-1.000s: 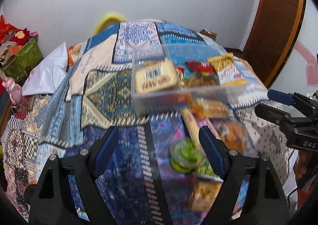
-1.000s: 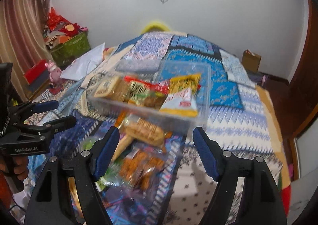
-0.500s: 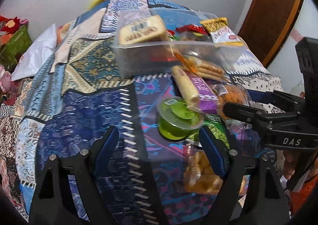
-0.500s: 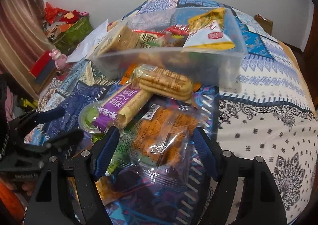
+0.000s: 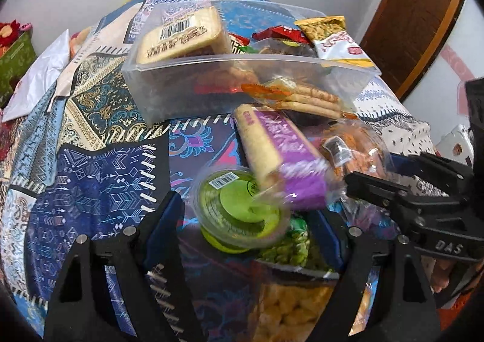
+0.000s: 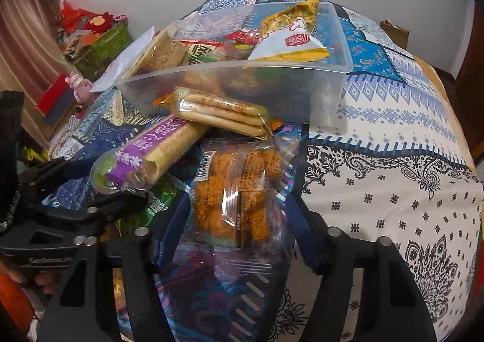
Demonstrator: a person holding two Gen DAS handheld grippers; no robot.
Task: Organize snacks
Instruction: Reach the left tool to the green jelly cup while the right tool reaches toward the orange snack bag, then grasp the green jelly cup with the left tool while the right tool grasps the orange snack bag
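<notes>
A clear plastic bin [image 5: 169,76] [image 6: 272,94] on the bed holds several snack packs. In front of it lies a pile: a biscuit pack [image 5: 305,97] [image 6: 224,112], a purple-wrapped roll [image 5: 278,151] [image 6: 151,151], a green jelly cup [image 5: 239,209], a green pea bag [image 5: 287,251] and a clear bag of orange snacks [image 6: 236,197] [image 5: 357,145]. My left gripper [image 5: 245,215] is open with its fingers on either side of the green cup. My right gripper [image 6: 239,209] is open with its fingers on either side of the orange snack bag; it shows in the left wrist view [image 5: 390,181].
The patchwork bedspread [image 5: 90,166] [image 6: 393,175] covers the bed. A yellow snack bag [image 5: 290,308] lies under my left gripper. A green box with red items [image 6: 99,42] stands at the far left, a brown door [image 5: 417,9] at the right.
Both grippers have moved forward and down toward the snack pile. The left now straddles the green cup, the right straddles the orange snack bag. Both stay open.
</notes>
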